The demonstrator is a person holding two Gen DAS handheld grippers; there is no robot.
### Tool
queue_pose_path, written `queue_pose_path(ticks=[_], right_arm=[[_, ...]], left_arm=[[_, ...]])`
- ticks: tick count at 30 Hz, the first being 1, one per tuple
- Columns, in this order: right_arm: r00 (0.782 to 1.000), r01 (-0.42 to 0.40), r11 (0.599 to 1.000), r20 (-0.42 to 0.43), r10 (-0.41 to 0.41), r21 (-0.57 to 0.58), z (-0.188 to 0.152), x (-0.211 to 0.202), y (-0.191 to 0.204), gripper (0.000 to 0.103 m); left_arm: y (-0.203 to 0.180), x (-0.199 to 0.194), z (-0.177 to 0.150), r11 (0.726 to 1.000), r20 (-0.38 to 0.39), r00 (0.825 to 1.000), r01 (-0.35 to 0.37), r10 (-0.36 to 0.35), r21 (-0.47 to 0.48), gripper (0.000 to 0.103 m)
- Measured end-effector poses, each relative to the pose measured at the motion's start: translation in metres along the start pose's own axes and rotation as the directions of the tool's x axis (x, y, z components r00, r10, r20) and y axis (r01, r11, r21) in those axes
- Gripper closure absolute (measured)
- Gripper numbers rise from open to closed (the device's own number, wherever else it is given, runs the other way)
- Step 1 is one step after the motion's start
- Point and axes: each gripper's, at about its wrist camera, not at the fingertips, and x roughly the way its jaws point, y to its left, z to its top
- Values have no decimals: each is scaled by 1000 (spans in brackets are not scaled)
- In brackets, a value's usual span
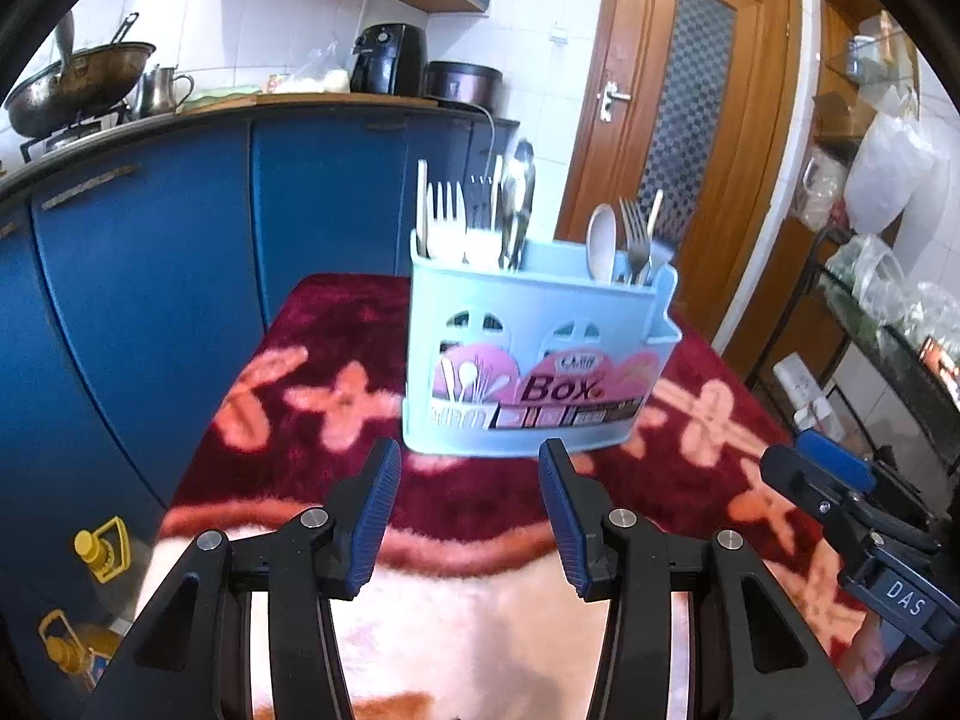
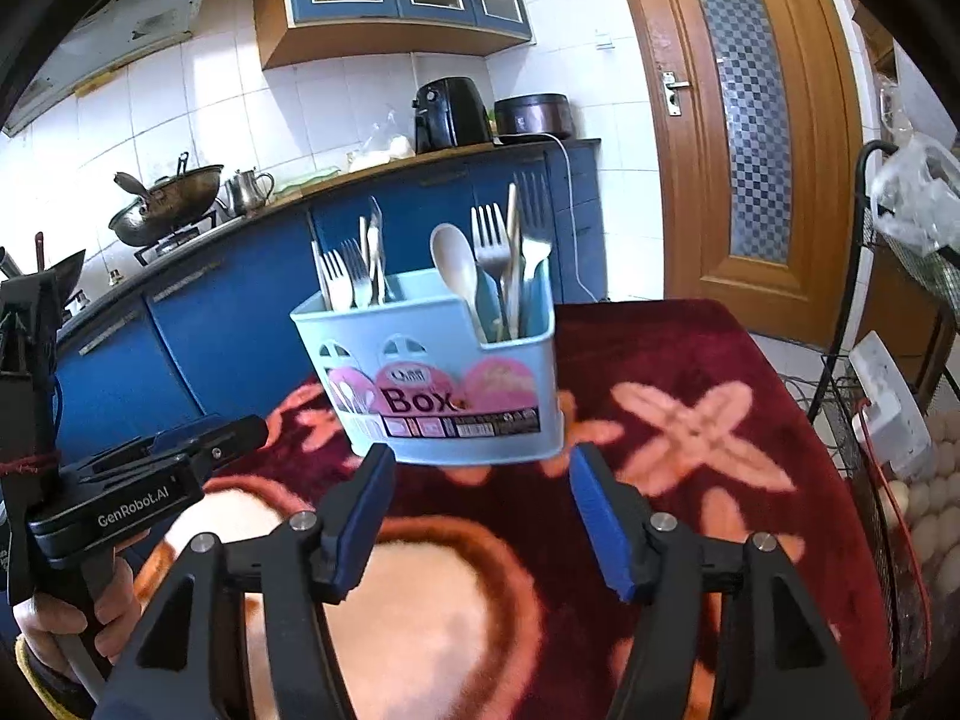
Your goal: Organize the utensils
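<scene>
The light-blue utensil box (image 1: 534,360) stands upright on the red flowered cloth of the table (image 1: 312,372), forks, spoons and chopsticks sorted into its left and right compartments, just beyond both tools. The left gripper (image 1: 469,468) and right gripper (image 2: 480,474) each hover near the box's base, jaws wide and holding nothing. If any piece needs re-sorting, it seems best to rise to handle height, pinch one stem only, and lift straight up so the light box does not tip.
</scene>
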Motion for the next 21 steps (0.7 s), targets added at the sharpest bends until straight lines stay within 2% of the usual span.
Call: queue_pose_path(ticks=[6, 21], right_arm=[[1000, 16, 1000, 15, -16, -25, -12, 5, 1, 37], [1000, 22, 999, -4, -22, 25, -27, 17, -11, 37]], left_arm=[[-9, 11, -12, 999, -12, 1000, -12, 12, 32, 54], [-19, 19, -24, 997, 1, 999, -42, 42, 71, 54]])
